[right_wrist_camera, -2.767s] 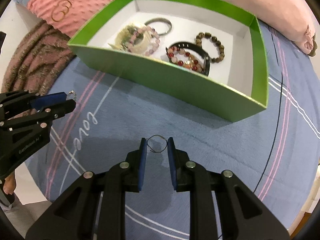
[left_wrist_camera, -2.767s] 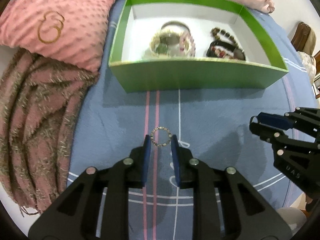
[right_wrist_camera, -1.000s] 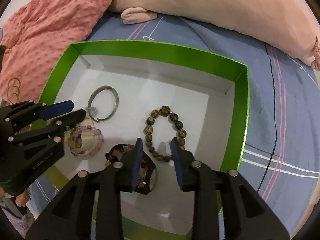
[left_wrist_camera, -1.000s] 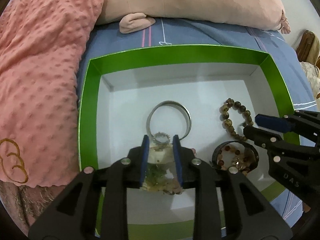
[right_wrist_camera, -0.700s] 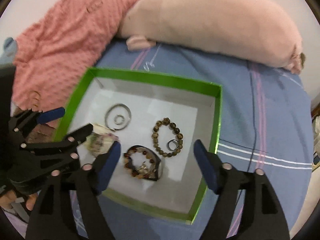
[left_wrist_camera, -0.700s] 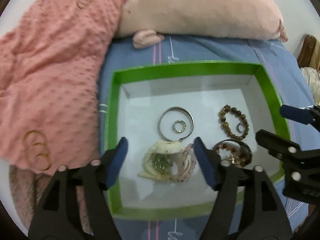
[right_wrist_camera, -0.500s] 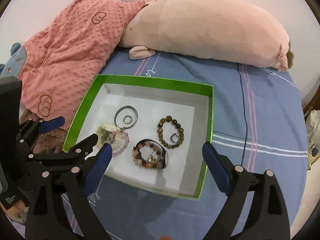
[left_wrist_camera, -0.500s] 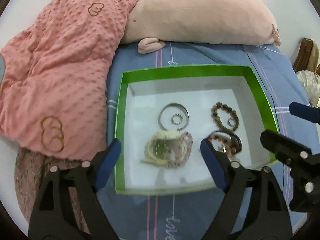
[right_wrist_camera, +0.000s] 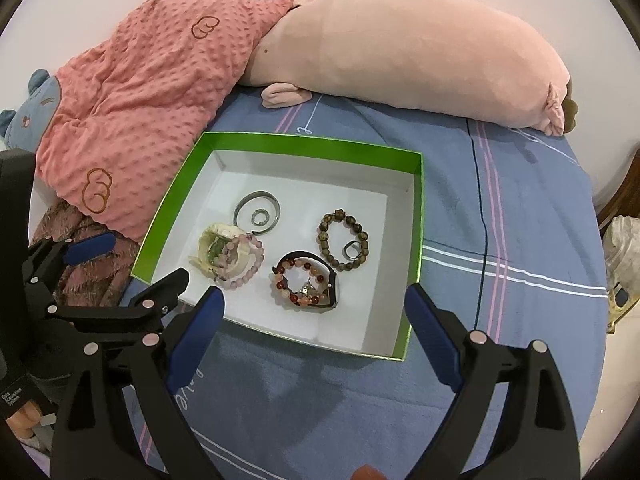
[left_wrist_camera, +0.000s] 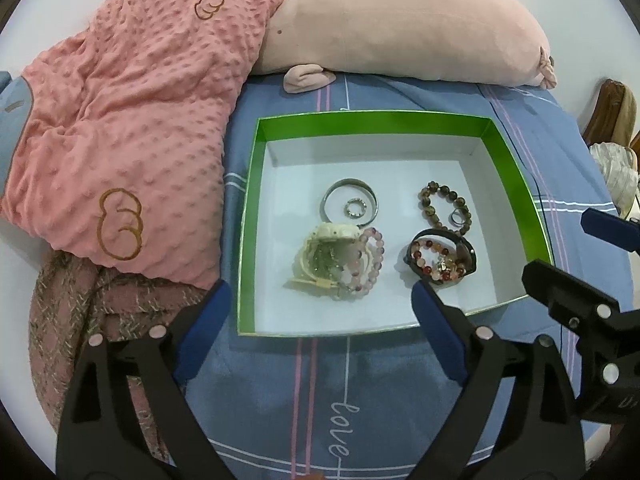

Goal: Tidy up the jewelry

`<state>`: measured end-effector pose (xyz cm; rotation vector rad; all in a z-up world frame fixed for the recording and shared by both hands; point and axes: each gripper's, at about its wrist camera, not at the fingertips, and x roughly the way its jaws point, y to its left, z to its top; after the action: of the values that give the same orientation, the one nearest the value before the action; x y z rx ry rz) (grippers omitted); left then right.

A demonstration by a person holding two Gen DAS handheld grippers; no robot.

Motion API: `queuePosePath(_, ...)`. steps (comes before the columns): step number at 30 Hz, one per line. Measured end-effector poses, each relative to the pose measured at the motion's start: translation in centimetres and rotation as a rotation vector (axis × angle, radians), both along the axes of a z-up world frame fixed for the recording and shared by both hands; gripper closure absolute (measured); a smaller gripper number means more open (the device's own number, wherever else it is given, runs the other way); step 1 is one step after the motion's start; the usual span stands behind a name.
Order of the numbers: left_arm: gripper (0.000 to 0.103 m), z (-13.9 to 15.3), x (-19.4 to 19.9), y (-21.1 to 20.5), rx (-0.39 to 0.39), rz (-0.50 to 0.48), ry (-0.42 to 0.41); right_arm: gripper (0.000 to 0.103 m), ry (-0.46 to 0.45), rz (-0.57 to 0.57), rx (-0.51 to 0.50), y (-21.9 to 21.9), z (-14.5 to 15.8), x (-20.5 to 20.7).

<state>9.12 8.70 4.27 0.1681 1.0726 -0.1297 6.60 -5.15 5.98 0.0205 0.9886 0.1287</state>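
Note:
A green box [left_wrist_camera: 250, 216] [right_wrist_camera: 414, 240] with a white floor lies on the blue bedsheet. In it lie a silver bangle [left_wrist_camera: 332, 196] with a small beaded ring [left_wrist_camera: 355, 207] inside it, a brown bead bracelet [left_wrist_camera: 428, 206] with a plain ring [left_wrist_camera: 458, 217] inside it, a pink bead bracelet on a cream piece [left_wrist_camera: 340, 258], and a red bead bracelet on a black band [left_wrist_camera: 440, 260]. My left gripper [left_wrist_camera: 320, 316] is open and empty, above the box's near edge. My right gripper [right_wrist_camera: 312, 316] is open and empty, also back from the box.
A pink dotted blanket [left_wrist_camera: 120, 128] and a brown knitted throw [left_wrist_camera: 68, 320] lie left of the box. A long pink plush pillow [left_wrist_camera: 400, 24] lies behind it. Blue sheet [right_wrist_camera: 500, 220] stretches right of the box.
Both grippers carried their rings over the box, opened and dropped them inside, then drew back and up. The rings now lie inside the bangle and the brown bracelet.

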Motion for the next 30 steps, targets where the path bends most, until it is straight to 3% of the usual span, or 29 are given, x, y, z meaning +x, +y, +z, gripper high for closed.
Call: queuePosePath(30,0.01,-0.09,-0.11,-0.17,-0.014,-0.013,0.017,0.012,-0.001,0.001,0.001,-0.07,0.24,-0.37)
